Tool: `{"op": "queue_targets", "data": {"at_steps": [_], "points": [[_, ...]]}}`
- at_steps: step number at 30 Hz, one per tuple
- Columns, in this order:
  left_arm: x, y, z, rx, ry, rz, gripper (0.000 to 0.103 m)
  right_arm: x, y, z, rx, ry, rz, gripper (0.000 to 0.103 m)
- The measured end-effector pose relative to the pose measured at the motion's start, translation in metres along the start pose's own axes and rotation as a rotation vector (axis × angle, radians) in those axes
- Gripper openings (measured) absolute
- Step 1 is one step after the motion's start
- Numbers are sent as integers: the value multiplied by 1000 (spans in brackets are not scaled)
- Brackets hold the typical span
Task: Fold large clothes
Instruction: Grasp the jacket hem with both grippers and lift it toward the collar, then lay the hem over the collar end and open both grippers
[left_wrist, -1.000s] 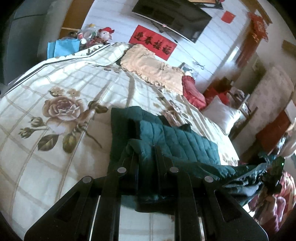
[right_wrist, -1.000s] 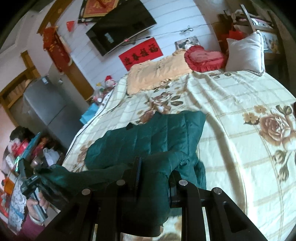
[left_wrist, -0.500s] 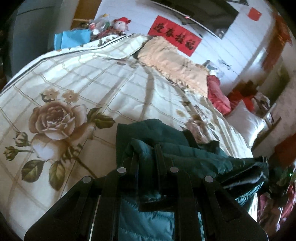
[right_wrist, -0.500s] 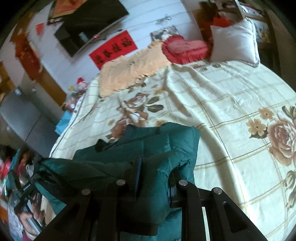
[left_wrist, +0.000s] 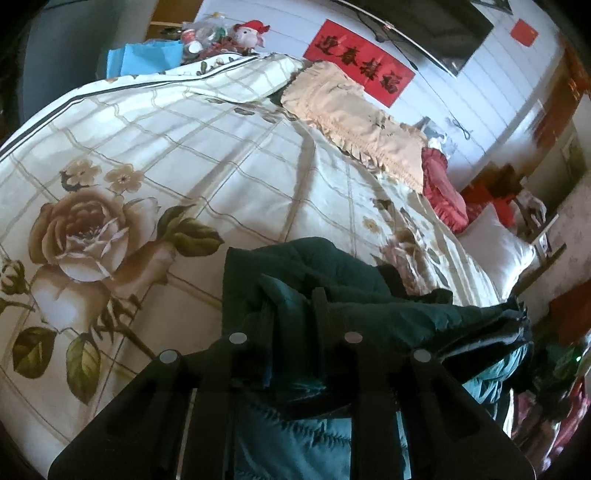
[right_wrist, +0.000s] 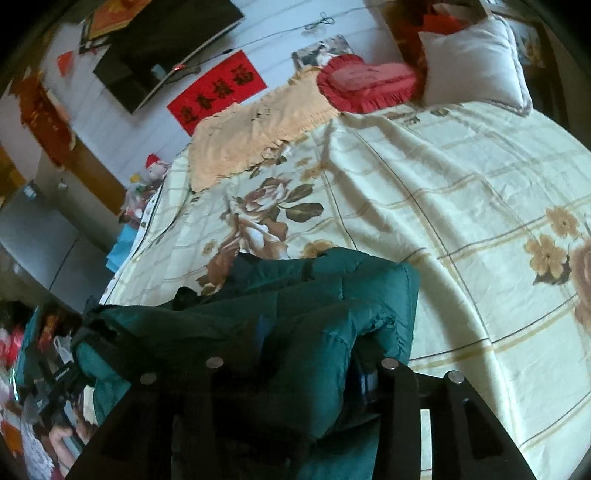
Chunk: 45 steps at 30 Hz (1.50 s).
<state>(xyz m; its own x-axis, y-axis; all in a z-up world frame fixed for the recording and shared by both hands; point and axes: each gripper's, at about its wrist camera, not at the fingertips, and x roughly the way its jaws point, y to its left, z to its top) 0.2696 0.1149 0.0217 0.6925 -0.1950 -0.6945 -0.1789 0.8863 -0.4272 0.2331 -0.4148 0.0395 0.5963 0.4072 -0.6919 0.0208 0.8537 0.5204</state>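
- Your bedspread (left_wrist: 221, 155) fills the view, with the dark green quilted jacket (right_wrist: 332, 295) bunched at 6 o'clock near its close edge
- The jacket looks only part folded: one layer is doubled over toward 12 o'clock, and the final squaring is left, I judge
- Your left gripper (left_wrist: 291, 306) is clamped on a jacket edge
- Your right gripper (right_wrist: 314, 350) is closed on a thick fold, fabric draping over its fingers
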Motion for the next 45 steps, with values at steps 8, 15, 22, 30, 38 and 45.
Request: {"op": "queue_targets", "data": {"at_steps": [8,15,22,30,38,45], "points": [[-17,-4,11,16,23,-47,26,-26,17,6,-50,-41,-8,67],[-58,12,22,-80,-124,-81,73,-62,36,6,-27,-172,17,74],[-51,-23,-1,64,-101,-20,73,-21,114,-25,-311,-70,13,74],[27,-36,-16,96,23,138,74,83,150,-39,-418,47,-86,74],[58,-28,-12,119,6,211,82,150,155,-35,-448,98,-166,75],[62,-29,-13,134,1,219,86,103,153,-27,-394,50,-122,74]]}}
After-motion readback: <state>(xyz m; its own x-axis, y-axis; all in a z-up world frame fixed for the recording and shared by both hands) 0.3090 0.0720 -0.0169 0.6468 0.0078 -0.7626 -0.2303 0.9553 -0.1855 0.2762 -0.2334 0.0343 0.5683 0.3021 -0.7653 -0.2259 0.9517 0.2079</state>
